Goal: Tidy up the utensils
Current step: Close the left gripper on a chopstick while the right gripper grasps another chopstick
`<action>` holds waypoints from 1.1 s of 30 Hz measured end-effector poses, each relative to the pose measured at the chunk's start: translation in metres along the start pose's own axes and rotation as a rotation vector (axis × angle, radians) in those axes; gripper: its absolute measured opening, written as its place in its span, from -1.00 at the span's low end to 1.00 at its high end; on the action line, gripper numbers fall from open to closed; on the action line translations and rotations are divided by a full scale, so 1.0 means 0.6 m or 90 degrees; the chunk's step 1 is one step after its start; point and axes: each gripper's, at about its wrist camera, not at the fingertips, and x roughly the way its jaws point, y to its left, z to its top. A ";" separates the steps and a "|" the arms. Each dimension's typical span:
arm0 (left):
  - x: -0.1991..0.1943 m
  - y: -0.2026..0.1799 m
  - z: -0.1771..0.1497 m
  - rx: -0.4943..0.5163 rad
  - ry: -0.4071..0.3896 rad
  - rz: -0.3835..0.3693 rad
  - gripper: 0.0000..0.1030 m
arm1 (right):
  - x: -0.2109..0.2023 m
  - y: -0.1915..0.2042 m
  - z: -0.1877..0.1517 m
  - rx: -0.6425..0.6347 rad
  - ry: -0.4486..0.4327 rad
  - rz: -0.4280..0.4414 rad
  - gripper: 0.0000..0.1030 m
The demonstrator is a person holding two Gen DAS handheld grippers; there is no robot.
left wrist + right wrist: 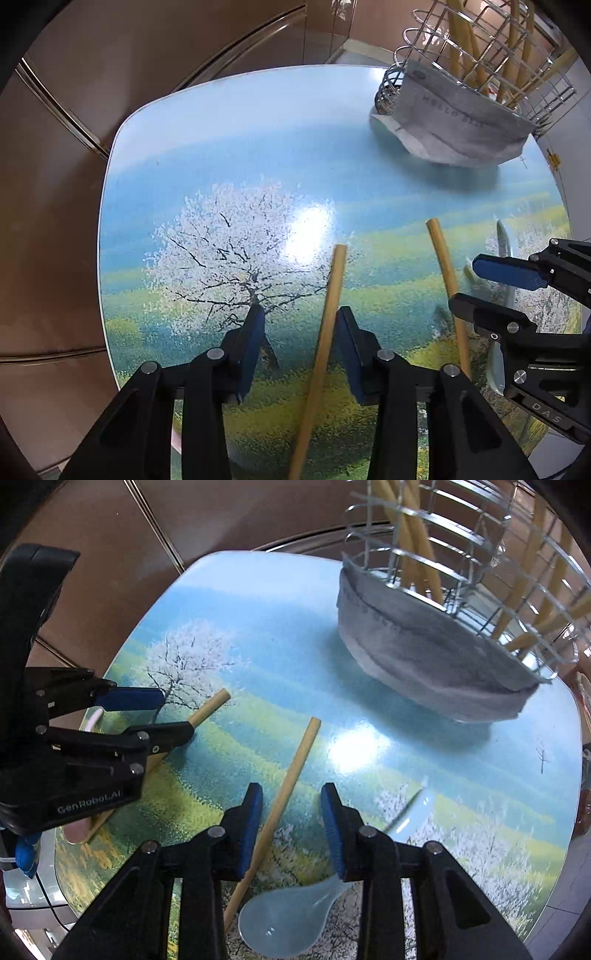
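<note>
Straddling one chopstick (325,332) each on the table (258,129), left gripper (301,332) and right gripper (291,816) spread, not pinching

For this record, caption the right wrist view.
Right gripper straddles a bamboo chopstick, jaws open; spoon beside; wire utensil rack behind.

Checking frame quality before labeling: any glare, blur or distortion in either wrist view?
Left wrist: bright glare patch on the table, fisheye bends its edges, wire basket slightly soft. Right wrist: similar glare spot right of a chopstick, spoon handle smeared, basket blurred.
</note>
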 end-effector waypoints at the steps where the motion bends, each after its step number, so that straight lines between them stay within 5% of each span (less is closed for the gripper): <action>1: 0.001 0.002 0.001 0.002 0.001 0.000 -0.28 | 0.005 0.002 0.001 -0.003 0.004 -0.001 -0.45; 8: 0.003 0.013 0.013 0.001 0.005 0.012 -0.42 | 0.019 0.033 0.009 -0.050 0.019 -0.029 -0.64; 16: 0.005 0.030 0.006 -0.034 -0.010 0.015 -0.83 | 0.028 0.069 0.008 -0.068 0.030 -0.046 -0.84; 33: -0.024 0.049 -0.057 -0.131 -0.064 -0.028 -0.88 | -0.009 0.084 -0.056 -0.021 -0.012 0.010 -0.88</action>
